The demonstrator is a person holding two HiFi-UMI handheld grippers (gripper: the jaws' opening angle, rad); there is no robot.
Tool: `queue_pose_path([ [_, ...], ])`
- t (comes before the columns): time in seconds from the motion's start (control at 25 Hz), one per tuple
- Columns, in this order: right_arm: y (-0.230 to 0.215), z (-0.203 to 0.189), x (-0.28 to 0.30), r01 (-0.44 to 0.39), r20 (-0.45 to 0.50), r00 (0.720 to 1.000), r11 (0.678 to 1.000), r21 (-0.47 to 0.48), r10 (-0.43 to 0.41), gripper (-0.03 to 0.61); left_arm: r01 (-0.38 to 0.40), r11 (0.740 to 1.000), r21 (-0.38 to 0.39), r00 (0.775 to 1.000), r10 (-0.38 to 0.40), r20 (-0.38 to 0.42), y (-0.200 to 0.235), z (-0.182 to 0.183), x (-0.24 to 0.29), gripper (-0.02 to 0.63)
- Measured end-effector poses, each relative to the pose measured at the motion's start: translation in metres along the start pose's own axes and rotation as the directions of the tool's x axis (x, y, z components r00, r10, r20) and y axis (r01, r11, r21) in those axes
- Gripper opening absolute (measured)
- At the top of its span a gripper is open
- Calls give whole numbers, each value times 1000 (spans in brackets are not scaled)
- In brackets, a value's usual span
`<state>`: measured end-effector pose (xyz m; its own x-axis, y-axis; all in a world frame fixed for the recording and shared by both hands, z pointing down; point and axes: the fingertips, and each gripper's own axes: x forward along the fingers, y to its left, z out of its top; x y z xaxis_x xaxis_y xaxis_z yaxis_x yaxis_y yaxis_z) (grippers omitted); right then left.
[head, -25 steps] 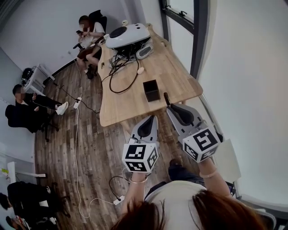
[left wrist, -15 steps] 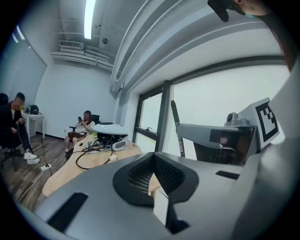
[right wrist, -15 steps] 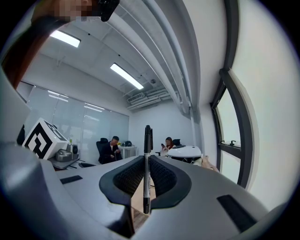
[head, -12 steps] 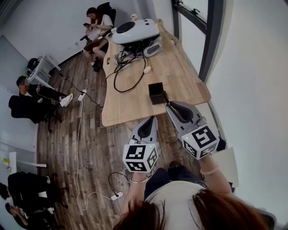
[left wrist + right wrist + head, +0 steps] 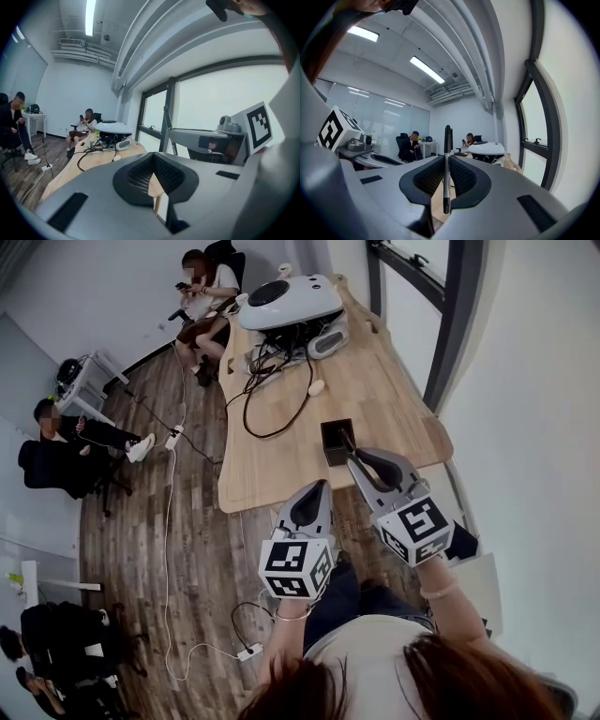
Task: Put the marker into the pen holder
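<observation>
Beside the square black pen holder (image 5: 337,442), seen only in the head view, the right hand-held gripper (image 5: 446,180) is pinching a slim marker (image 5: 446,154) between ribbed pads (image 5: 429,180); the left hand-held gripper (image 5: 150,177) is pressing together, empty.

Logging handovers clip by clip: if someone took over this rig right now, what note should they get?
Right gripper: shut on the marker, which sits crosswise between its jaws.
Left gripper: shut, empty, held off the near edge of the table.
Pen holder: black, open-topped, on the table just ahead of the right gripper.
Done: marker picked up and brought to the holder.
Left: lower the marker into the holder, open the jaws, withdraw.
</observation>
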<state>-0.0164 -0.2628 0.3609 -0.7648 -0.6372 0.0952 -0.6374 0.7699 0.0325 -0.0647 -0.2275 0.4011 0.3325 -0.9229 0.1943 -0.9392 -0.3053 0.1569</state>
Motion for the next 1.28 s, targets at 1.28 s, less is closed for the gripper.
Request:
queue_pose_path([
  [1.28,-41,-52,139,-27,-174,985,980,-195,-7,66,97,995,0,994,-97,-51,87,12,89,17],
])
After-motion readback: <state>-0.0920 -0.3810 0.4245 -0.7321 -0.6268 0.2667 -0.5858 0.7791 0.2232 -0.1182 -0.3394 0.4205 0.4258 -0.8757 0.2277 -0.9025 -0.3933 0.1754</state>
